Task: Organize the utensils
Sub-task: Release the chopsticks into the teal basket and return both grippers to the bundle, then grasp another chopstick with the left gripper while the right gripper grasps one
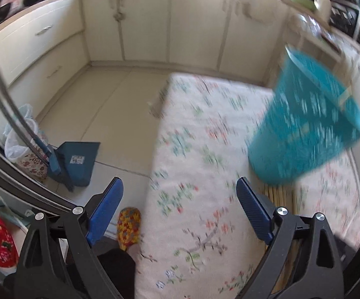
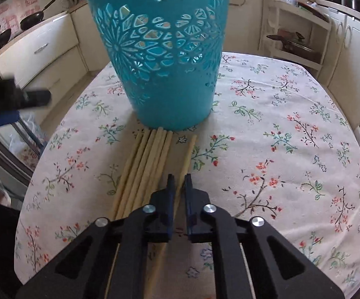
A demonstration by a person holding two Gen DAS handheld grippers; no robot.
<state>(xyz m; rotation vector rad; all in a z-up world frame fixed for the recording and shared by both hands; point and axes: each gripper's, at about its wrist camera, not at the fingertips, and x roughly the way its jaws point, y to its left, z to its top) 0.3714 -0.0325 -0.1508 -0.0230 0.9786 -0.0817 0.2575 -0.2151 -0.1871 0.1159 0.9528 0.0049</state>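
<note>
A teal cut-out plastic basket stands upright on the flowered tablecloth. Several pale wooden chopsticks lie side by side just in front of it, tips at its base. One chopstick lies apart on the right of the bundle and runs between the jaws of my right gripper, which is shut on it low over the cloth. My left gripper hangs wide open over the table's left edge with nothing between its fingers; the basket is to its right, blurred, with the chopsticks below it.
On the floor left of the table are a blue dustpan and a lined waste bin. A person's foot in a knitted slipper stands by the table edge. Cream cabinets ring the room; a shelf rack stands behind the table.
</note>
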